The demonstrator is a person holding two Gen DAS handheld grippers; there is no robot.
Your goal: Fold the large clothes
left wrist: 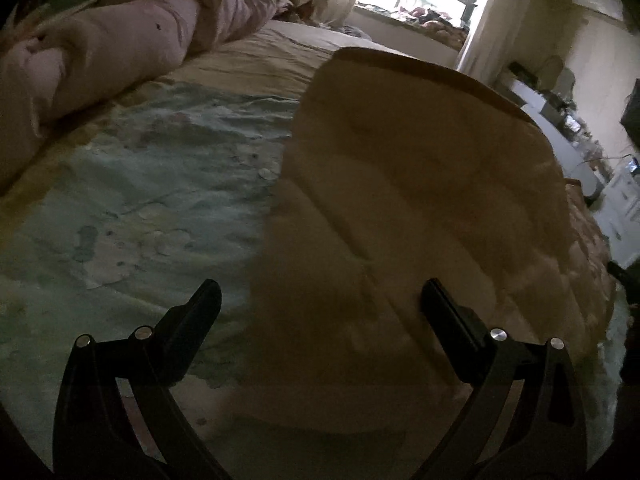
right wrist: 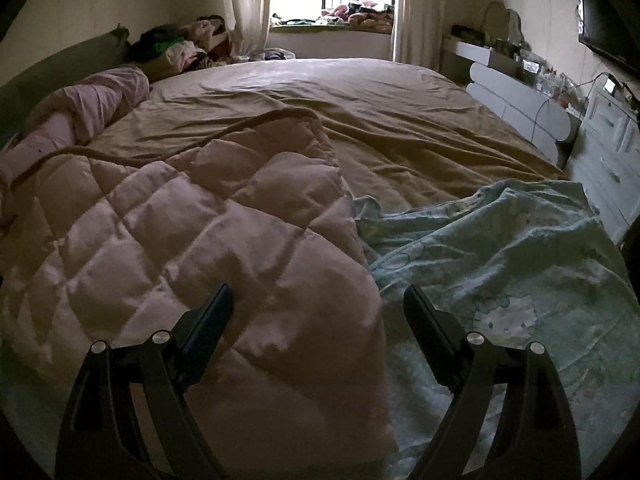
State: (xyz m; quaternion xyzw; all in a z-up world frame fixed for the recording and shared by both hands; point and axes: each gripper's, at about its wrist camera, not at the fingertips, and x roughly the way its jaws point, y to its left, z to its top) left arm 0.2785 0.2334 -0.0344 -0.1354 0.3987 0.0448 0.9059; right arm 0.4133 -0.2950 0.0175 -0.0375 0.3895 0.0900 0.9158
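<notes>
1. Left hand-held gripper (left wrist: 320, 300) hangs released, jaws wide, over the quilt (left wrist: 420, 184); I grasp nothing with it.
2. Right hand-held gripper (right wrist: 318, 304) is released too, straddling the quilt's (right wrist: 192, 240) near edge, empty.
3. That quilt lies on the bed (right wrist: 400, 120), partly doubled over, beside a blue printed sheet (right wrist: 500, 248).
4. I judge it soft, puffy, limp and fairly bulky; it will sag and drag.
5. I'd pinch the corded hem (right wrist: 224, 130) or a corner, one gripper each.
</notes>
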